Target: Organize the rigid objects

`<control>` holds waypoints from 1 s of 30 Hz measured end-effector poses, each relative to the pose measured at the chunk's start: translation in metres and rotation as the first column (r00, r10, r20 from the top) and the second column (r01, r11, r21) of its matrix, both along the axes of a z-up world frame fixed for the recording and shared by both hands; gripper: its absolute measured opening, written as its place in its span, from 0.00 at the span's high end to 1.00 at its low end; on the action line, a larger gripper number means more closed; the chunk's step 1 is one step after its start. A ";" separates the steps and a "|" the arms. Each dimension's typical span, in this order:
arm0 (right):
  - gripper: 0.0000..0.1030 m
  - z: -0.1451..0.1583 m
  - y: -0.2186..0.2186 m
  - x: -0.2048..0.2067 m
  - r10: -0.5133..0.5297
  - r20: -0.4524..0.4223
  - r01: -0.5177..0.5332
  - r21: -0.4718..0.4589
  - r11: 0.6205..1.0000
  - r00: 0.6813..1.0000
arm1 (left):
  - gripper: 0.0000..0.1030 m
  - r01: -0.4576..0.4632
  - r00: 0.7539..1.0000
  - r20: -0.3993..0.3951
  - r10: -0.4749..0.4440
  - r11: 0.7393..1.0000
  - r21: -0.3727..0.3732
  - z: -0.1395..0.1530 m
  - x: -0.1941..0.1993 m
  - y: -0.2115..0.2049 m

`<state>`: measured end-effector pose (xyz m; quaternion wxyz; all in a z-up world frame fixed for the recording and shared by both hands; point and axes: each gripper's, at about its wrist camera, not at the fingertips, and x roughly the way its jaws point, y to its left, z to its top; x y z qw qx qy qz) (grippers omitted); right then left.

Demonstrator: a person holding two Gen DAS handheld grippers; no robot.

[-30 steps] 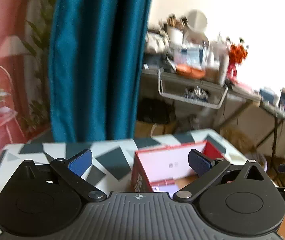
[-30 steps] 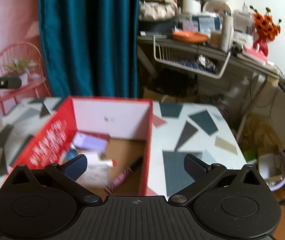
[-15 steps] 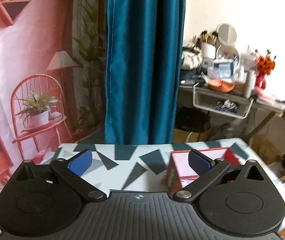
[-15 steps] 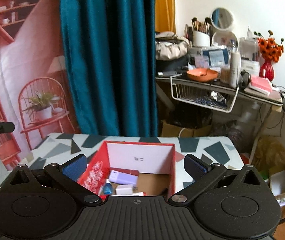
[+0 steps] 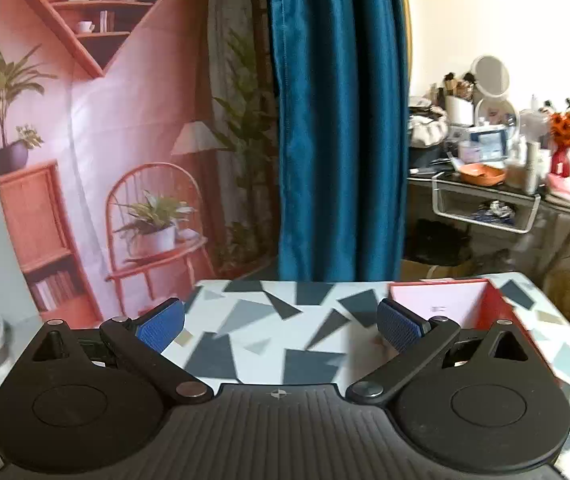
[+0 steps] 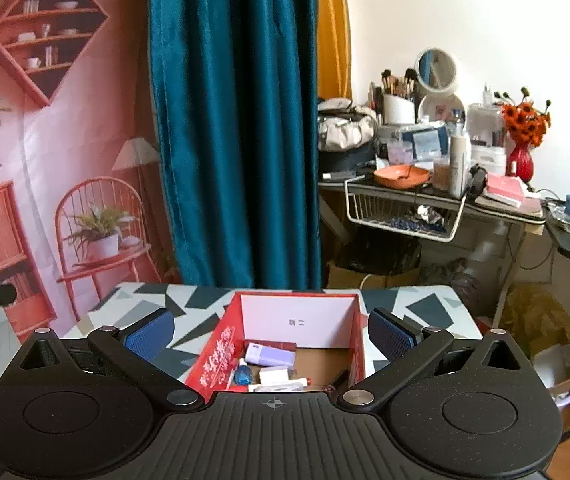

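A red cardboard box [image 6: 221,356] with a white inner wall stands on the patterned table [image 6: 425,308]. Inside it lie a lilac carton [image 6: 269,354], a small blue bottle [image 6: 244,376], a white tube [image 6: 281,387] and other small items. My right gripper [image 6: 271,334] hangs open just in front of the box, fingers spread either side of it, holding nothing. In the left wrist view the same box [image 5: 505,312] sits to the right, partly behind the right finger. My left gripper [image 5: 281,326] is open over the bare table top [image 5: 261,320].
A teal curtain [image 6: 233,120] and a pink printed backdrop [image 6: 65,140] rise behind the table. A cluttered dressing table [image 6: 445,196] with a wire basket [image 6: 405,216] stands at the back right. A bin [image 6: 565,368] with cardboard sits on the floor to the right.
Both grippers have pulled back and risen away from the box, which now looks smaller and farther. The left view has swung left, so the box sits at its right. Both stay open.
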<state>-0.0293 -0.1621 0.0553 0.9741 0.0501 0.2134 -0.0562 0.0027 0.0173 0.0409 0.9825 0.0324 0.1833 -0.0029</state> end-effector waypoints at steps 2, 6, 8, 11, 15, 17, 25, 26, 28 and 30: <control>0.00 0.002 0.004 -0.011 -0.006 0.015 0.006 -0.001 1.000 1.000 | 0.00 0.010 1.000 0.003 -0.010 1.000 -0.021 0.001 -0.011 0.002; 0.00 0.004 0.006 -0.028 -0.018 0.033 0.018 0.001 1.000 0.999 | 0.00 0.007 1.000 0.018 -0.007 0.999 -0.036 -0.002 -0.023 0.001; 0.00 0.005 0.005 -0.033 -0.030 0.044 0.030 -0.001 1.000 0.999 | 0.00 0.002 1.000 0.016 -0.001 0.999 -0.045 -0.003 -0.023 0.001; 0.00 0.005 0.002 -0.036 -0.042 0.048 0.041 0.011 0.999 0.998 | 0.00 -0.005 1.000 0.011 0.006 0.999 -0.050 -0.004 -0.027 0.001; 0.00 0.004 0.001 -0.039 -0.045 0.049 0.044 0.013 0.999 0.998 | 0.00 -0.005 1.000 0.003 0.005 0.999 -0.044 -0.006 -0.030 0.001; 0.00 0.004 0.001 -0.039 -0.044 0.049 0.043 0.012 0.999 0.998 | 0.00 -0.010 1.000 0.001 0.010 0.999 -0.042 -0.006 -0.032 0.001; 0.00 0.005 0.005 -0.041 -0.040 0.049 0.040 0.005 0.999 0.998 | 0.00 -0.025 1.000 0.000 0.025 0.999 -0.045 -0.005 -0.033 0.002; 0.00 0.005 0.005 -0.041 -0.041 0.049 0.041 0.004 0.999 0.998 | 0.00 -0.024 1.000 -0.002 0.024 0.999 -0.045 -0.005 -0.032 0.001; 0.00 0.004 0.006 -0.040 -0.042 0.047 0.042 0.004 0.999 0.998 | 0.00 -0.026 1.000 -0.005 0.026 0.999 -0.045 -0.006 -0.032 0.001; 0.00 0.004 0.008 -0.040 -0.042 0.045 0.042 0.004 0.999 0.998 | 0.00 -0.027 1.000 -0.007 0.027 0.999 -0.046 -0.006 -0.033 0.002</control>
